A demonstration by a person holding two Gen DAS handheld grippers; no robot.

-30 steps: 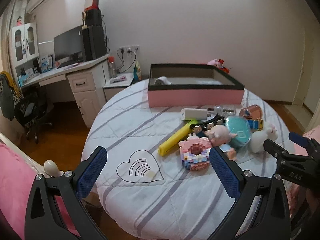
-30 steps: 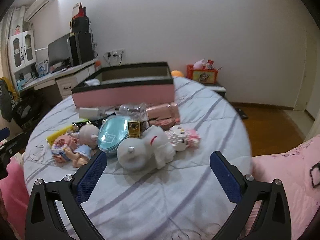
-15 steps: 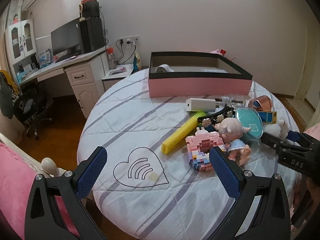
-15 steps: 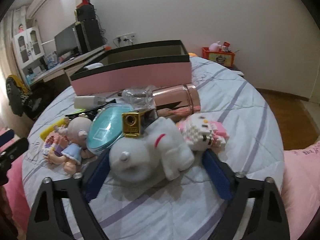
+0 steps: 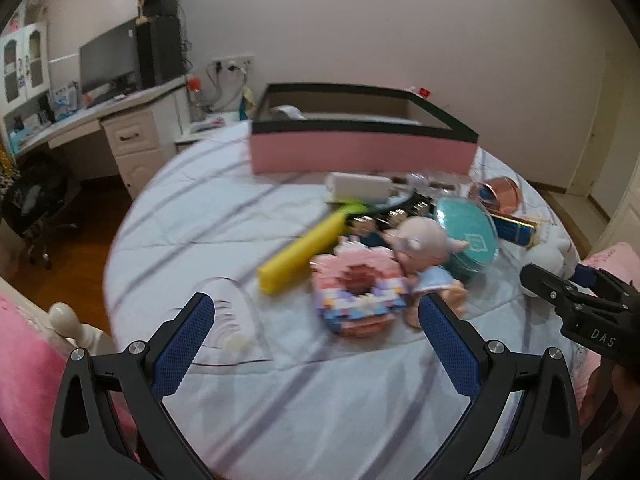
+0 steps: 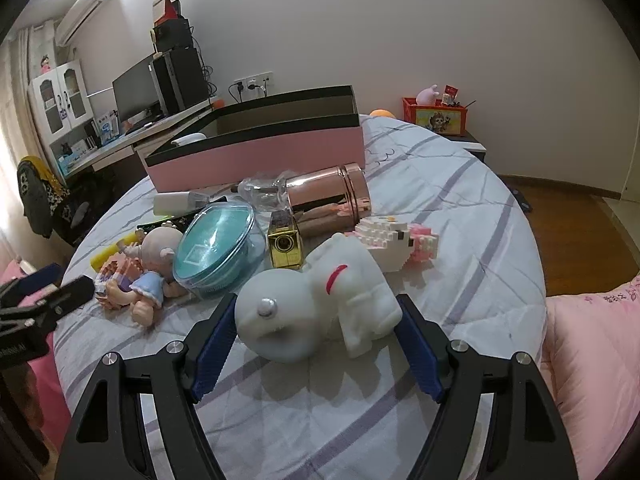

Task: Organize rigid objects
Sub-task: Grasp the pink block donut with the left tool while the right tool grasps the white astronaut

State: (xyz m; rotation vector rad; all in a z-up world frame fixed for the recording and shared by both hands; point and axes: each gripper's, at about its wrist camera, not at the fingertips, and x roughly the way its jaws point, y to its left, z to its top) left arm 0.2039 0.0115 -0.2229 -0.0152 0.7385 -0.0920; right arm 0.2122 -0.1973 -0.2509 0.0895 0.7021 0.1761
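A: Right wrist view: right gripper [image 6: 316,340] pads flank white dog toy [image 6: 320,312] on round bed [image 6: 460,216], touching? can't tell.
B: Left gripper [image 5: 316,344] spread wide, nothing held, near pink block toy [image 5: 356,300]; pink box [image 5: 360,148] behind pile.

Glossy rose-gold metal cylinder [image 6: 328,196]; quilted cloth cover [image 6: 460,208]

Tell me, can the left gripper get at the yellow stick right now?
Probably yes. The left gripper is open, and the yellow stick's near end lies bare on the bed; only the block toy crowds its right side.
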